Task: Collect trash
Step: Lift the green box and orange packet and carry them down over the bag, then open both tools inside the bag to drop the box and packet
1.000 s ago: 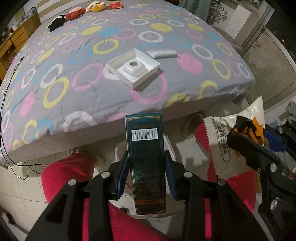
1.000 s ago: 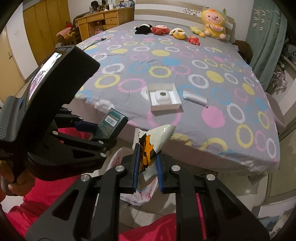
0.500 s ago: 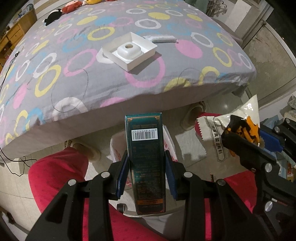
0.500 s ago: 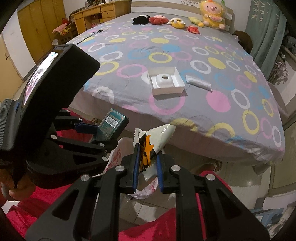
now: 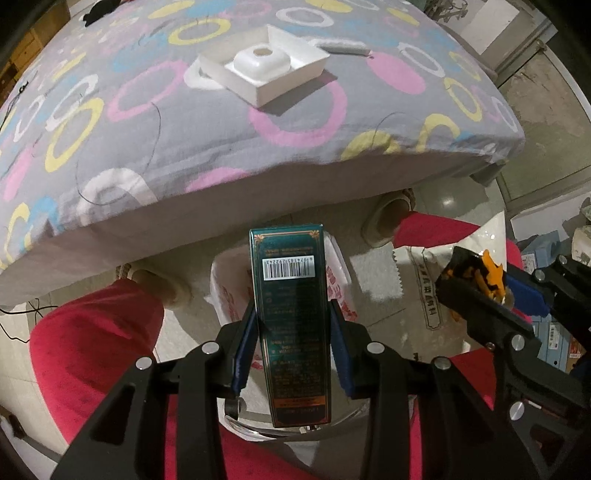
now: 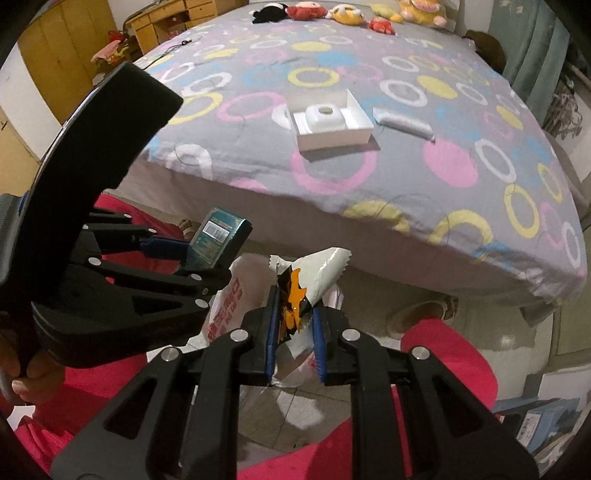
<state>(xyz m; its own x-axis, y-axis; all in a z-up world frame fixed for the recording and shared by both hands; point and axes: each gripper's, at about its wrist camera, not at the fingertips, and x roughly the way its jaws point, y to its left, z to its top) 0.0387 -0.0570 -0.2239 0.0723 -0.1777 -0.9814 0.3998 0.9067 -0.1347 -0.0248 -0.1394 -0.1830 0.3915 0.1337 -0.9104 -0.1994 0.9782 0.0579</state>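
Note:
My left gripper (image 5: 291, 325) is shut on a dark green carton (image 5: 293, 314) with a barcode, held over a white plastic bag with red print (image 5: 229, 291) on the floor. The carton also shows in the right wrist view (image 6: 218, 242). My right gripper (image 6: 294, 314) is shut on a white snack wrapper with orange print (image 6: 317, 273), above the same bag (image 6: 225, 310). In the left wrist view the wrapper (image 5: 421, 277) hangs at the right. On the bed lie an open white box with a white insert (image 5: 264, 70) and a small white packet (image 5: 343, 46).
The bed with its ringed grey cover (image 5: 147, 122) fills the far half of both views. Red-clad legs (image 5: 92, 332) flank the bag on the tiled floor. Plush toys (image 6: 343, 11) sit at the bed's head. Blue boxes (image 5: 554, 332) lie at the right.
Both grippers have tilted downward and drawn closer to the bag on the floor. The bed has shifted up in both views. Each grip is unchanged.

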